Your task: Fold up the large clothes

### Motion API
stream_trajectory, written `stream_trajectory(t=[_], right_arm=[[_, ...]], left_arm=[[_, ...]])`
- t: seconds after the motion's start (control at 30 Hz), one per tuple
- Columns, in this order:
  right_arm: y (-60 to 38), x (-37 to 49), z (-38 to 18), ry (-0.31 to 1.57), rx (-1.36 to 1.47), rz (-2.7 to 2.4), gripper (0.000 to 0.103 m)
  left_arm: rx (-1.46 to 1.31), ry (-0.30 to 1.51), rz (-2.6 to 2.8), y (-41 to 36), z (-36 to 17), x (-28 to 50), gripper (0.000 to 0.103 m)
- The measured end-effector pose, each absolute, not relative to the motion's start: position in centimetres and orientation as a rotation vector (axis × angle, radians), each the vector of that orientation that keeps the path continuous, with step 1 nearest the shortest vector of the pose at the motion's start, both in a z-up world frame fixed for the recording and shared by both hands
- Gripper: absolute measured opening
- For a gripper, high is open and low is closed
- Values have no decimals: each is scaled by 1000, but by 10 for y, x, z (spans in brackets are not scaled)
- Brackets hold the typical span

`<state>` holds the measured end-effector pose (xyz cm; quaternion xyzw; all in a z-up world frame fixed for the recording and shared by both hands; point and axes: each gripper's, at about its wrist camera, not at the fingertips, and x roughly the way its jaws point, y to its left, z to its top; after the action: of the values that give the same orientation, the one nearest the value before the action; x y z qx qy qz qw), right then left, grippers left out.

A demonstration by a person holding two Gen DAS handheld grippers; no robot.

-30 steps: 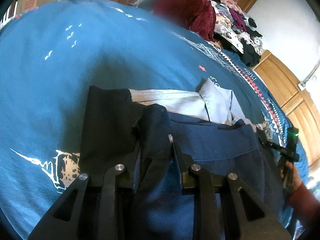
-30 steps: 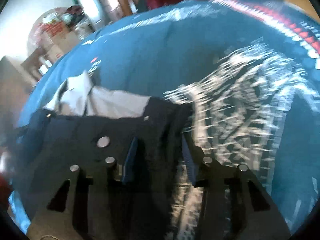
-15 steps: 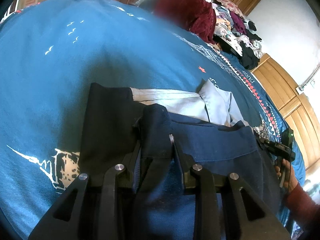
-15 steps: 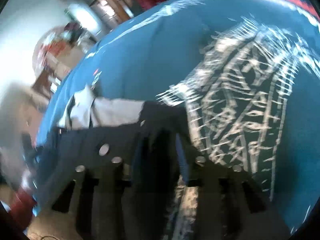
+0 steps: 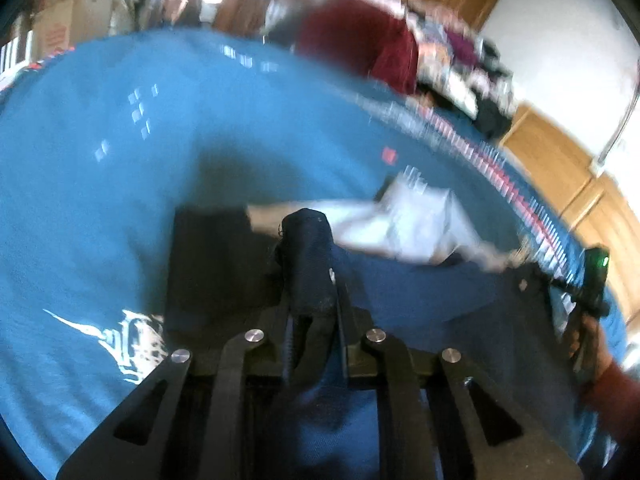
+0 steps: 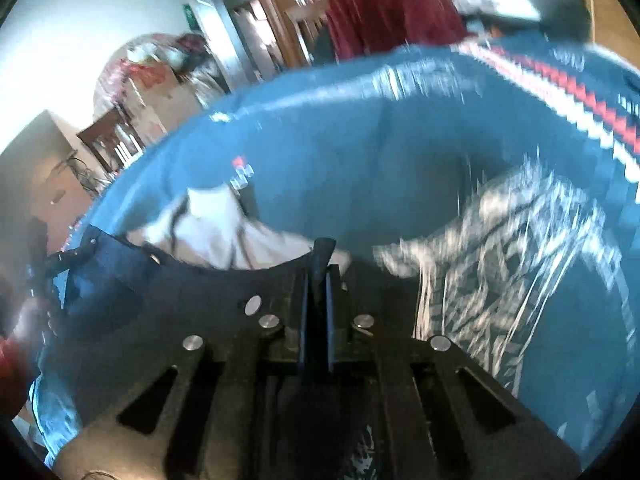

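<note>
A dark navy garment (image 5: 420, 292) lies on a blue bedspread (image 5: 120, 184), with a pale grey shirt (image 5: 408, 224) showing beyond its far edge. My left gripper (image 5: 310, 280) is shut on a bunched corner of the navy garment, which sticks up between the fingers. In the right wrist view the same navy garment (image 6: 192, 292) spreads to the left, and my right gripper (image 6: 318, 276) is shut on its edge, a thin fold pinched between the blue pads. The grey shirt (image 6: 224, 228) lies just past it. The right gripper (image 5: 592, 280) also shows at the left view's right edge.
A dark red cloth (image 5: 360, 40) and a heap of mixed clothes (image 5: 472, 72) sit at the bed's far end. Wooden cabinets (image 5: 568, 168) stand to the right. The bedspread has white printed patterns (image 6: 512, 240) and a red and white border (image 6: 568, 92). Shelves and boxes (image 6: 132, 92) stand beyond the bed.
My right gripper went from open around the garment's edge to shut on it. Both grippers have lifted, pulling the navy garment's edge up; both views are now blurred by motion.
</note>
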<state>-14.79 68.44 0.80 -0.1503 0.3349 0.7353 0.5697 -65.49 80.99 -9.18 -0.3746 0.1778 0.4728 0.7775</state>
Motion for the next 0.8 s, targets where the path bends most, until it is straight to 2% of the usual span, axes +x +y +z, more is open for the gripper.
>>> stream_trajectory(t=[0.13, 0.23, 0.27, 0.3, 0.33, 0.37, 0.47, 0.5, 0.53, 0.63, 0.7, 0.73, 0.77, 0.8], right_arm=[[703, -136, 9, 804, -346, 1716, 6], [729, -136, -33, 907, -445, 1665, 6], [738, -140, -53, 958, -519, 1643, 7], [741, -144, -65, 972, -572, 1614, 9], [737, -145, -63, 953, -568, 1600, 11], [731, -145, -56, 935, -566, 1576, 17], [690, -158, -6, 769, -547, 1533, 29], [664, -170, 13, 751, -493, 1584, 38], [646, -182, 20, 772, -452, 1652, 42], [595, -246, 3, 967, -407, 1924, 41], [575, -287, -25, 1003, -534, 1978, 41], [569, -295, -37, 996, -589, 1954, 41], [565, -296, -44, 996, -609, 1935, 41], [560, -289, -49, 995, -611, 1920, 40]], left_arm=[[-814, 332, 1041, 821, -73, -662, 16], [-824, 492, 1098, 848, -111, -650, 18], [-888, 575, 1083, 861, -139, -646, 19], [-933, 572, 1063, 866, -149, -648, 20], [-948, 545, 1061, 867, -145, -651, 24], [-941, 555, 1079, 863, -133, -651, 25], [-859, 557, 1078, 826, -89, -651, 22], [-824, 529, 1038, 807, -74, -650, 22], [-795, 499, 977, 783, -64, -648, 22], [-808, 493, 774, 714, -70, -625, 22], [-828, 588, 739, 681, -99, -615, 24], [-849, 628, 766, 672, -114, -621, 20], [-893, 592, 794, 663, -125, -644, 8], [-934, 542, 827, 658, -126, -667, 7]])
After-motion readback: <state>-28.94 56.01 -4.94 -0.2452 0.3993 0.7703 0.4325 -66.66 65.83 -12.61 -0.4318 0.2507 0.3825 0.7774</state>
